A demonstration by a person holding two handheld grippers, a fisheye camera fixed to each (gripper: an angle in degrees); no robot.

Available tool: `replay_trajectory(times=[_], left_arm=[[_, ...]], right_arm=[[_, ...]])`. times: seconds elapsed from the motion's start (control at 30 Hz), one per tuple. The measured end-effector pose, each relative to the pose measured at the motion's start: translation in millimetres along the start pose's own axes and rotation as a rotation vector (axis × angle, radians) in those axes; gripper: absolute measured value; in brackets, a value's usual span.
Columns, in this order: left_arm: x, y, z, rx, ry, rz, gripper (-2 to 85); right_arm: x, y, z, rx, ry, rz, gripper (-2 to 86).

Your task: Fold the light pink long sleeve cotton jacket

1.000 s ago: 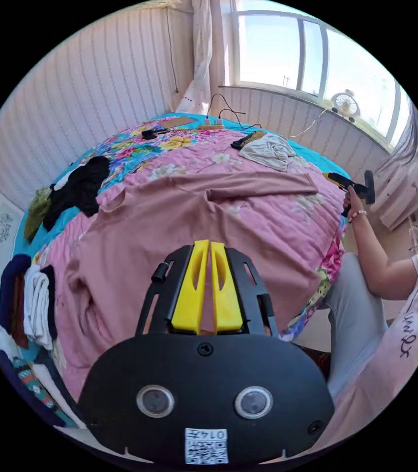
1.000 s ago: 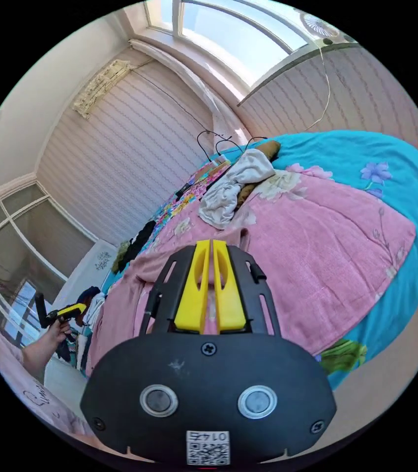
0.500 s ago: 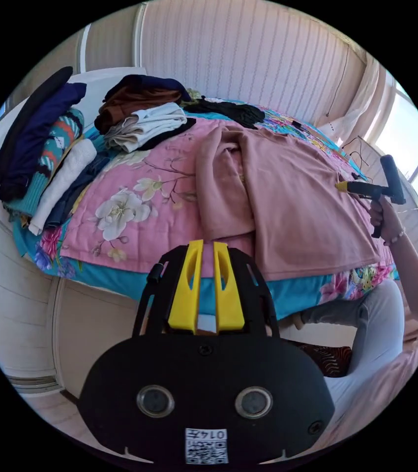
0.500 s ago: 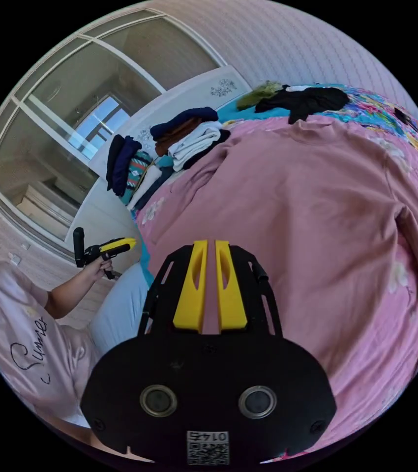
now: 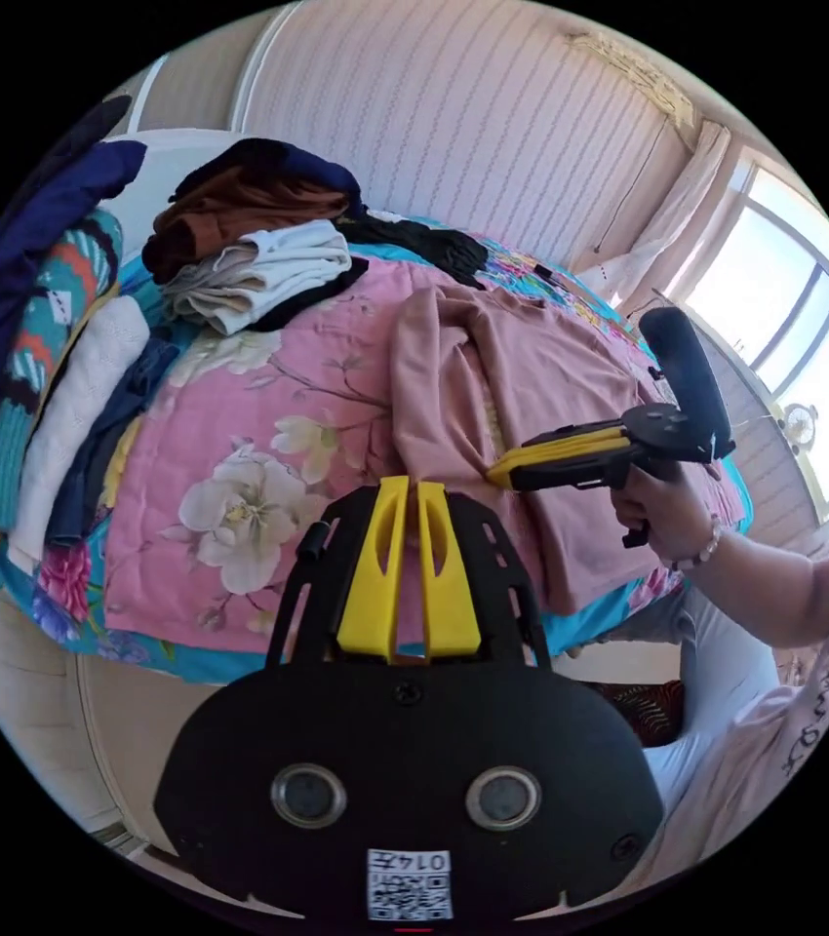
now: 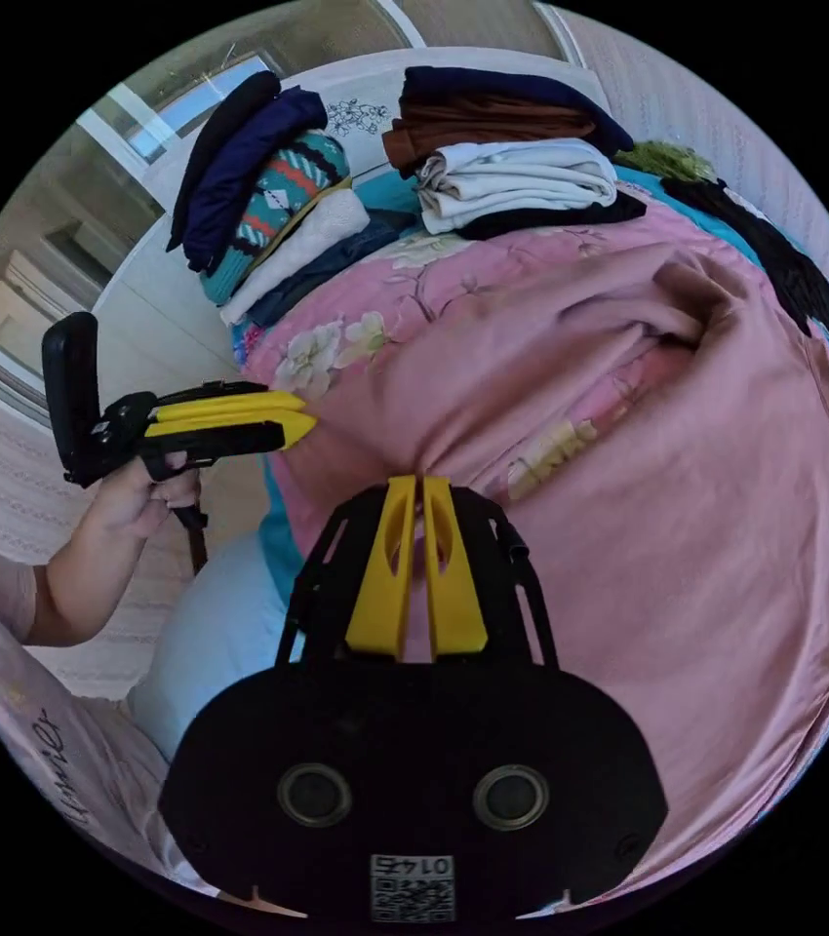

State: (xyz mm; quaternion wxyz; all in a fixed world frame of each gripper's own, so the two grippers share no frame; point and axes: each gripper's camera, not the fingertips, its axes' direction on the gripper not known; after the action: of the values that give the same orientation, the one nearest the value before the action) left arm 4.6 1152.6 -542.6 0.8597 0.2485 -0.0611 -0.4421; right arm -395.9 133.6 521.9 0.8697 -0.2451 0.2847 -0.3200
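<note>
Since half a second ago, the right gripper [image 5: 498, 475] has come close in front of the left gripper [image 5: 413, 487], its tip now over the near edge of the light pink jacket [image 5: 532, 390]; earlier it hung far off over the garment's other side. In the left gripper view the left jaws stand almost together with nothing between them, hanging off the bed's edge, the jacket ahead and to their right on the pink floral quilt [image 5: 239, 439]. In the right gripper view the right gripper [image 6: 413, 487] has its jaws nearly closed; the jacket [image 6: 727, 468] lies right under its tips, but whether cloth is pinched I cannot tell. The left gripper [image 6: 302, 423] hangs off to its left, closed on nothing. Beyond both sit stacks of folded clothes [image 6: 512, 175].
</note>
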Motion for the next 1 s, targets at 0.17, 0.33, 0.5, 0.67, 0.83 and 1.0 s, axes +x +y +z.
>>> replay_trajectory(times=[0.17, 0.33, 0.5, 0.67, 0.83, 1.0], left_arm=[[-60.5, -26.0, -39.0, -0.045, -0.166, 0.033, -0.6], [-109.6, -35.1, -2.4, -0.172, -0.269, 0.013, 0.7], [-128.1, -24.4, 22.2, -0.195, -0.287, -0.080, 4.8], [-108.1, -3.3, -31.7, -0.059, -0.312, -0.067, 5.0], [-38.7, 36.1, -61.0, -0.071, -0.100, 0.036, 4.2], [74.6, 45.1, 2.6, -0.149, 0.118, 0.052, 6.9]], right_arm=[[-52.3, -75.5, 17.0, 0.042, -0.111, -0.094, 0.6], [-69.5, -128.0, 65.3, -0.024, -0.047, -0.064, 1.3], [-45.2, -122.3, 68.8, -0.070, -0.186, -0.014, 4.7], [-23.0, -26.2, -4.7, -0.038, -0.151, -0.080, 8.4], [42.8, 140.7, -93.6, -0.001, 0.048, 0.182, 7.7], [93.4, 328.3, -189.5, 0.103, 0.415, 0.624, 10.2]])
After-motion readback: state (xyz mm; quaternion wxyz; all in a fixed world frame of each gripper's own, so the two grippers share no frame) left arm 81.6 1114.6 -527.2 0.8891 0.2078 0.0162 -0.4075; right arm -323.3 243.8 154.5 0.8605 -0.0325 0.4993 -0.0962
